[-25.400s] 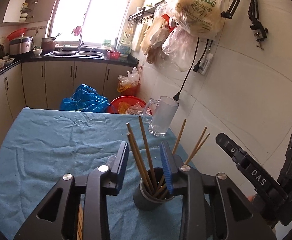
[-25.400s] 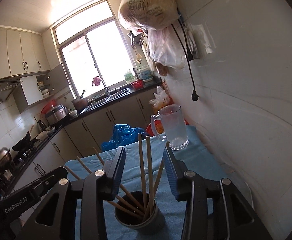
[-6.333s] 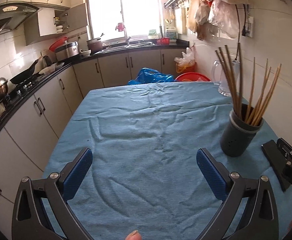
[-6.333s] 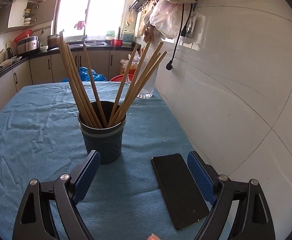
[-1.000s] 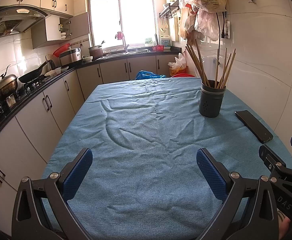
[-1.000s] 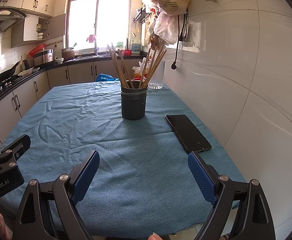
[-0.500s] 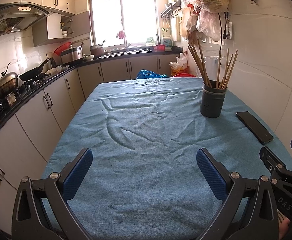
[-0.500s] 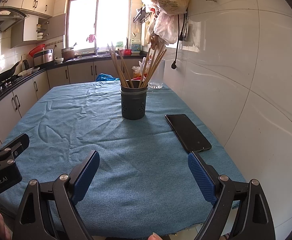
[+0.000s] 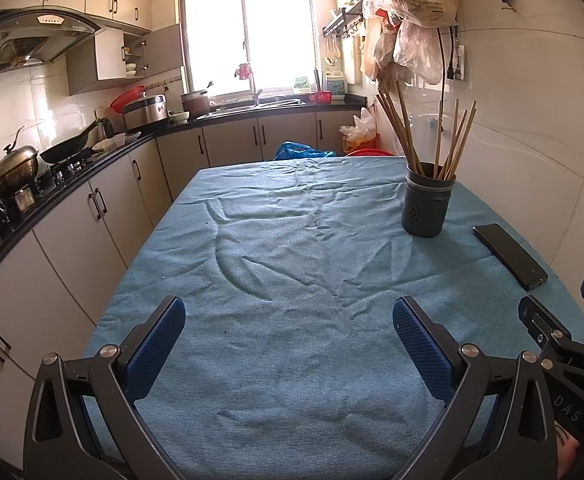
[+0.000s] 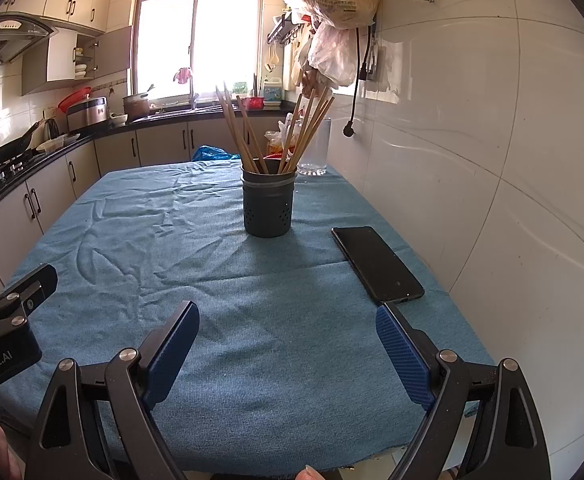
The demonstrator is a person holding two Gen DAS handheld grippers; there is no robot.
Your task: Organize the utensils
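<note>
Well ahead of both wide-spread hand-held grippers (image 10: 287, 344) stands the chopstick holder (image 10: 268, 204).

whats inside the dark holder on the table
Wooden chopsticks stand in the dark holder, leaning apart in two bunches. Their lower ends and the holder's bottom are hidden by its wall.

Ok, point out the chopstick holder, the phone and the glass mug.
chopstick holder (image 10: 268, 210): right wrist view, front wall of the dark cup.
phone (image 10: 376, 263): right wrist view, middle of the black screen.
glass mug (image 10: 316, 148): right wrist view, clear side wall.
</note>
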